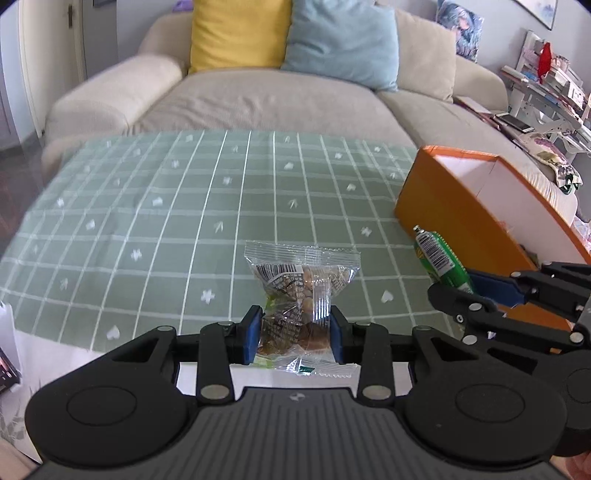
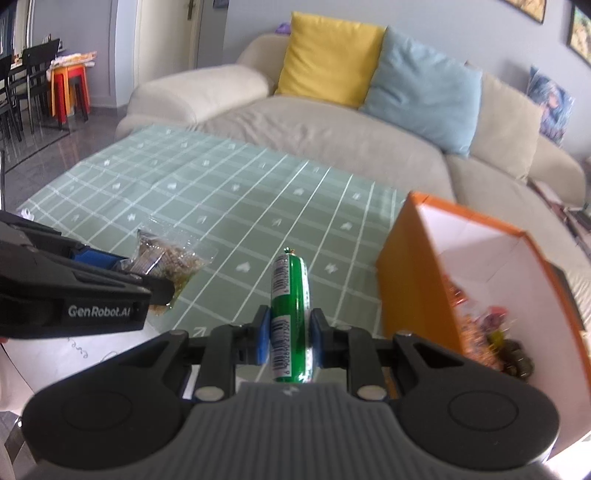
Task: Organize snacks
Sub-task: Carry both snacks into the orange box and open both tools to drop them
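Currently:
Left tool (image 1: 293,334): clenched on clear snack packet (image 1: 301,280), held above table (image 1: 184,206).
Right tool (image 2: 289,334): grasping green sausage stick (image 2: 290,295), beside orange box (image 2: 417,280).
Risk: slick wrappers may slip; tools close together, could collide.

"GenRobot.AI" on left gripper (image 2: 162,288)

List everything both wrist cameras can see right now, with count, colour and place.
Clear snack packet: one, brown contents, in left gripper.
Sausage stick: one, green, in right gripper.
Box: one, orange outside, white inside, right of table, snacks inside.
Tablecloth: one, green with white grid.
Sofa: one, beige, behind table.
Cushions: yellow, light blue.
Left gripper: black, blue pads, shut.
Right gripper: black, blue pads, shut.
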The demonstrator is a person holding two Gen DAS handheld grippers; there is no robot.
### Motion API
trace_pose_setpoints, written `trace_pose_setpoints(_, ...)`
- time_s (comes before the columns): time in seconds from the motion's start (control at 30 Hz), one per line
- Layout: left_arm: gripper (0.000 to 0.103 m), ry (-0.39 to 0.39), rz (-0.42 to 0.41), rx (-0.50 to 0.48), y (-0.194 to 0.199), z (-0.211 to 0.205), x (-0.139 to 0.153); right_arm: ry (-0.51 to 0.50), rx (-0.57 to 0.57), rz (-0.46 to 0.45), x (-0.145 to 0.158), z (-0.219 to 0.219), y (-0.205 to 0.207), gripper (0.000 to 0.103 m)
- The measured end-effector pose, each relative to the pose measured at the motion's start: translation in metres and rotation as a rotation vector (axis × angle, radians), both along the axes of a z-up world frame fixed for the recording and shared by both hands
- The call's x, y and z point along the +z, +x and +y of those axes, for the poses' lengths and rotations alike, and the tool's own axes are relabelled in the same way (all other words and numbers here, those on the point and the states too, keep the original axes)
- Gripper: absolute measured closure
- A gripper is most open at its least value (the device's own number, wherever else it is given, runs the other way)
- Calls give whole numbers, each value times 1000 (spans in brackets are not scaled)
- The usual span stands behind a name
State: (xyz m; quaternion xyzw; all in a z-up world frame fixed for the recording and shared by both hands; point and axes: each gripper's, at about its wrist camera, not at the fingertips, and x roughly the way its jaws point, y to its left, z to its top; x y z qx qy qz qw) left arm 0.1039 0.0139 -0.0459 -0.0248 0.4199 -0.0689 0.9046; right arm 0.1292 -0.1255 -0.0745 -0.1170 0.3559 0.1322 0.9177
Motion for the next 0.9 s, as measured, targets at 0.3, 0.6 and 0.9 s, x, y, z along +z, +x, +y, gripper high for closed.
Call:
trace_pose_setpoints(0.3,62,-67,-64,26,4,-43,36,0,-47,-98,38,-50,-9,84)
trace_pose_setpoints(0.6,62,-171,-93,5,31,-104,64,-17,-119,-112,59,-117,11,84)
trace_pose_setpoints(0.9,62,-288,-33,-4,73,-167,61,-71,-164,-56,54,-179,43,84)
